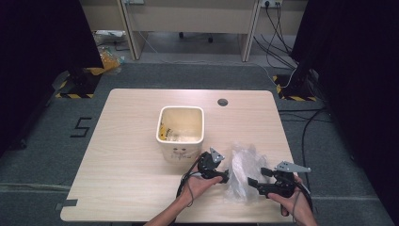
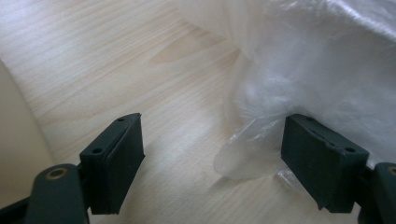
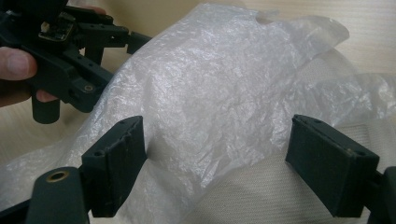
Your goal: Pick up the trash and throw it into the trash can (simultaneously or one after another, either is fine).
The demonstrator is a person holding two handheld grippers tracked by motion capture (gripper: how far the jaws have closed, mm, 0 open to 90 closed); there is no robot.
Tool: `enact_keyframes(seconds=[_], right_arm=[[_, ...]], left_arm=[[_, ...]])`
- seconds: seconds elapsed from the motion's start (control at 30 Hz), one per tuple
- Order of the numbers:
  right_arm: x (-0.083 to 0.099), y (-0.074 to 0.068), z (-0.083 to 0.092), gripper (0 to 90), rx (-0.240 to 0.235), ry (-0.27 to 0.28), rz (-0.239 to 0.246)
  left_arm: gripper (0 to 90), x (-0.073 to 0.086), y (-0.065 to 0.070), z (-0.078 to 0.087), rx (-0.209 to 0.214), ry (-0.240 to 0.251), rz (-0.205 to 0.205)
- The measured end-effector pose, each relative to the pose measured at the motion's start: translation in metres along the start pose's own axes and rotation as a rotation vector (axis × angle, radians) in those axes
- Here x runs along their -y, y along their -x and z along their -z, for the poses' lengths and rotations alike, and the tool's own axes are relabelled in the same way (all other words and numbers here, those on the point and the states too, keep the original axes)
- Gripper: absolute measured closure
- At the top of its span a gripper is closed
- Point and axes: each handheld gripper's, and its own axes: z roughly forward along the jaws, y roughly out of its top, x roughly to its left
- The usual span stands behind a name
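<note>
We see a clear plastic bag (image 1: 242, 172) lying crumpled on the near right part of the tabletop (image 1: 127, 155), between our two tools. In the right gripper view the bag (image 3: 219, 107) rises in a wrinkled mound ahead of the jaws, and a pale woven surface shows under its near edge. In the left gripper view the bag (image 2: 317, 70) sits to the right, with a rounded fold of it reaching toward the right jaw and touching or just beside it.

Our left tool (image 1: 225, 176) sits just left of the bag, held in the left hand (image 1: 197, 184). In its own view the left tool (image 2: 212, 158) is released, jaws set wide apart over bare wood, nothing between them. Our right tool (image 1: 254, 182) sits at the bag's right side, held in the right hand (image 1: 294, 202). In its own view the right tool (image 3: 215, 163) is also released, jaws spread wide with bag film lying between them but not pinched. The left tool (image 3: 70, 70) shows there too, at far left.

Just beyond the left tool stands a cream bin (image 1: 180, 133), square-mouthed, with clear film and something yellow inside. A dark round cap (image 1: 222, 102) is set into the tabletop farther off.
</note>
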Motion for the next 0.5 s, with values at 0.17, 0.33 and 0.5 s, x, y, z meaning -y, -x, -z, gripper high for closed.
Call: enact_keyframes(seconds=[0.17, 0.33, 0.5], right_arm=[[0.0007, 0.0058, 0.0046, 18.3, 0.006, 0.0, -0.016], [0.0012, 0.009, 0.0072, 18.2, 0.008, 0.004, -0.02], [0.0005, 0.0089, 0.0093, 20.2, 0.002, 0.007, -0.026]], left_arm=[[20.8, -0.0031, 0.0064, -0.0041, 0.005, -0.003, -0.005], [20.6, -0.0035, 0.008, -0.0046, 0.014, 0.0, -0.001], [18.9, -0.0004, 0.0053, 0.0037, 0.032, 0.008, 0.006]])
